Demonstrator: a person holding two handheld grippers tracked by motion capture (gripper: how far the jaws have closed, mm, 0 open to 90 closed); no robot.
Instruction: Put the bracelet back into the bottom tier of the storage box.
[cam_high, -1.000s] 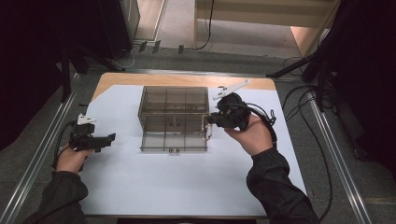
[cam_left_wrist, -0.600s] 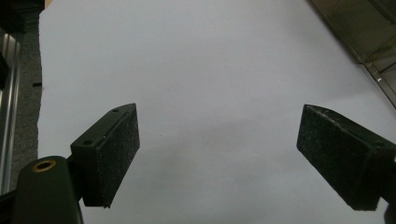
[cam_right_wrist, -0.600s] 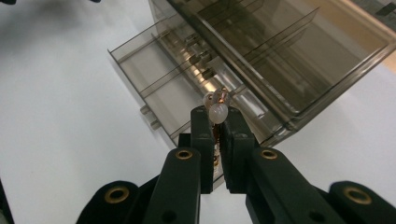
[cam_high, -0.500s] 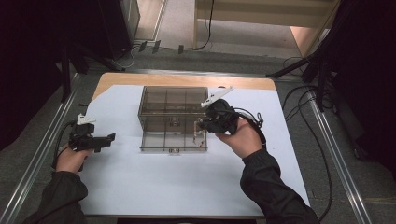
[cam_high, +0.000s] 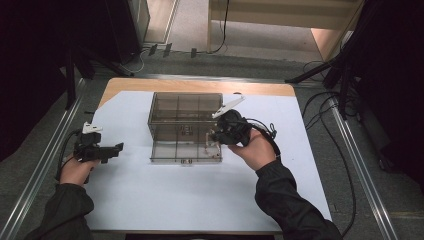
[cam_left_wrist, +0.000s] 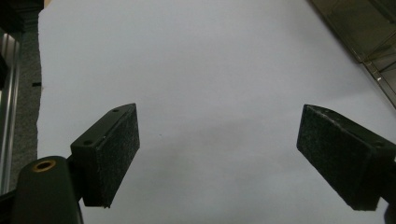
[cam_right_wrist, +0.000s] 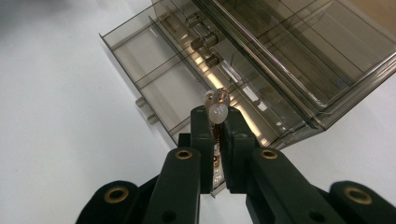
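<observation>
Right hand-held gripper (cam_right_wrist: 215, 122), lower centre, pinches a small pale-tipped piece (cam_right_wrist: 218, 112) over the open drawer (cam_right_wrist: 154, 79); slack grip could drop it; left hand-held gripper (cam_left_wrist: 219, 154) gapes empty

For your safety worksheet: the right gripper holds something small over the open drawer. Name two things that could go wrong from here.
1. The small pale object is pinched only at the right gripper tips; it might slip out.
2. The open drawer has narrow compartments, so a release could land in the wrong one.
</observation>
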